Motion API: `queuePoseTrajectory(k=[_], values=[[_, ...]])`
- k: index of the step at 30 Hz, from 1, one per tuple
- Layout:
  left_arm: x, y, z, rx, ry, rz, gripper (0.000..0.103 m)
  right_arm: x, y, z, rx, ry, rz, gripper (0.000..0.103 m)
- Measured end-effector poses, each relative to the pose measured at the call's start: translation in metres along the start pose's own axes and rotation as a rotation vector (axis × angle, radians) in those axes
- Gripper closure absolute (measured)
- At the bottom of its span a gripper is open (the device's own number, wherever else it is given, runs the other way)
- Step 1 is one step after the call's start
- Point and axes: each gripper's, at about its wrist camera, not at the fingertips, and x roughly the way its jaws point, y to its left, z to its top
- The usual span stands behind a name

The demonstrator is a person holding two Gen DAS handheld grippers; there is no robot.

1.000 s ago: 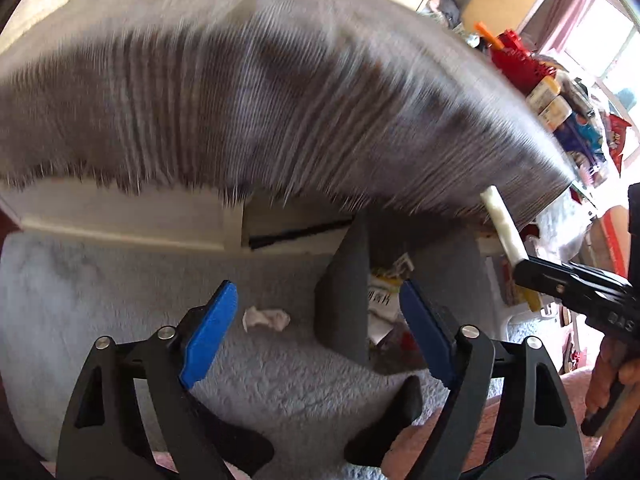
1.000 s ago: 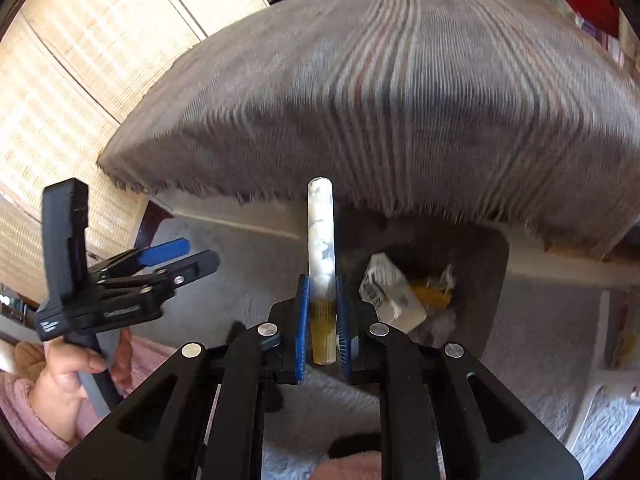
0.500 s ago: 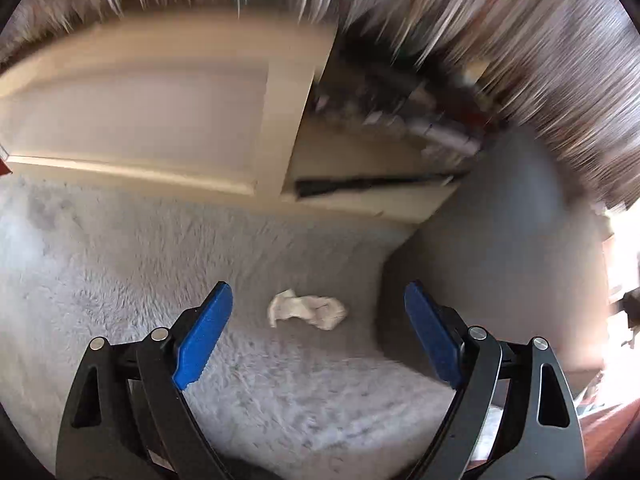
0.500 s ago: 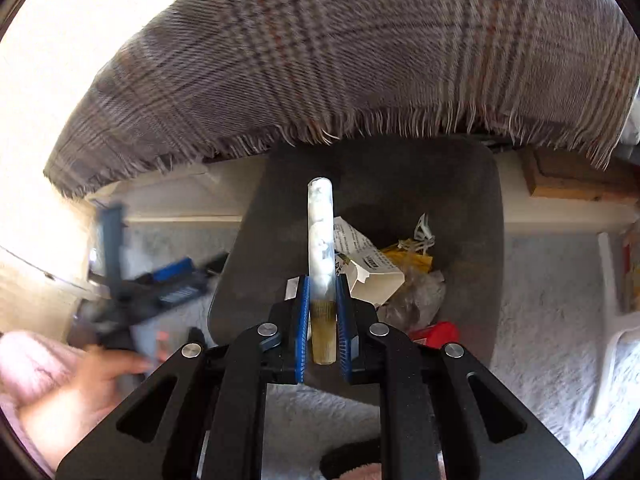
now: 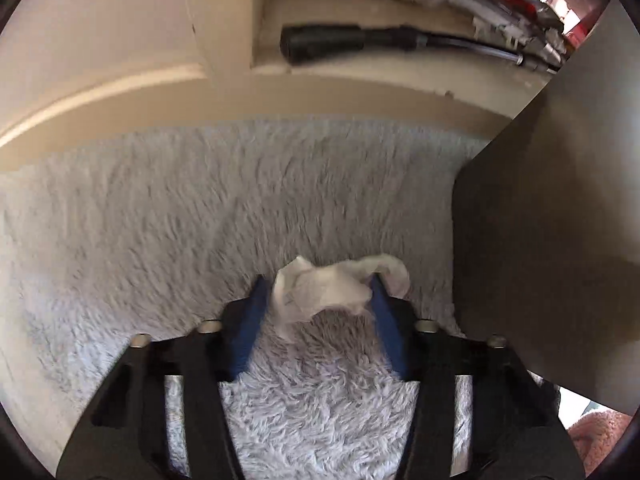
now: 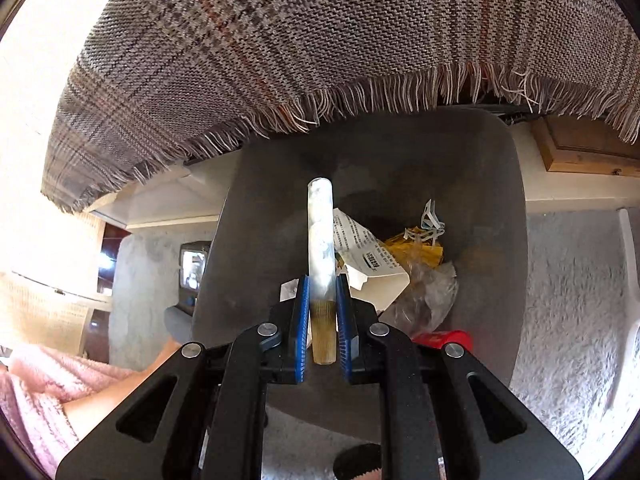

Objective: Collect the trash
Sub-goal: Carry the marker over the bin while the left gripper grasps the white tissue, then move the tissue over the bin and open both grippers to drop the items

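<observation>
Left wrist view: your left hand-held gripper (image 5: 318,292) has just been closing around the crumpled tissue (image 5: 328,286) on the rug (image 5: 160,220).
Soft, feather-light; pinch its bunched middle. Your right hand-held gripper (image 6: 322,300) pinches a stiff tube (image 6: 320,236).

Left tool (image 5: 318,296): black frame, blue pads (image 5: 250,328), pointing steeply down at the floor. Its jaws have just been closing, and a crumpled white tissue (image 5: 332,286) sits between them; the right pad touches it, while contact on the left pad cannot be told.

Rug (image 5: 200,220): pale grey, shaggy, under the tissue and the tool.

Bin (image 5: 540,240): dark grey flat wall, at right, standing on the rug near the tissue.

Furniture base (image 5: 160,96): cream, beyond the rug, with a low open recess.

Black cylindrical handle (image 5: 324,42): lying in the recess, with blurred pale items behind it.

Pink fuzzy fabric (image 5: 592,428): bottom right corner.
</observation>
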Motion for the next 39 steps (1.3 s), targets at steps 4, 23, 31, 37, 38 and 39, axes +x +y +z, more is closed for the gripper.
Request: queuePoseTrajectory(k=[4, 23, 31, 37, 38, 39], values=[[0.002, 0.000, -0.001, -0.001, 0.013, -0.010, 0.078, 0.003, -0.002, 0.000, 0.005, 0.010, -0.007, 0.089], [-0.224, -0.021, -0.004, -0.014, -0.216, 0.051, 0.089, -0.072, 0.022, -0.007, -0.012, -0.111, -0.072, 0.089], [-0.334, -0.076, -0.018, 0.120, -0.316, -0.018, 0.088, -0.126, 0.020, -0.011, 0.025, -0.144, -0.092, 0.089], [-0.365, -0.117, -0.018, 0.179, -0.324, -0.087, 0.088, -0.156, 0.044, 0.007, -0.064, -0.125, -0.155, 0.089], [-0.368, -0.124, -0.019, 0.195, -0.317, -0.088, 0.088, -0.159, 0.048, 0.008, -0.079, -0.122, -0.172, 0.089], [-0.369, -0.128, -0.017, 0.202, -0.314, -0.082, 0.088, -0.162, 0.050, 0.009, -0.091, -0.118, -0.185, 0.089]])
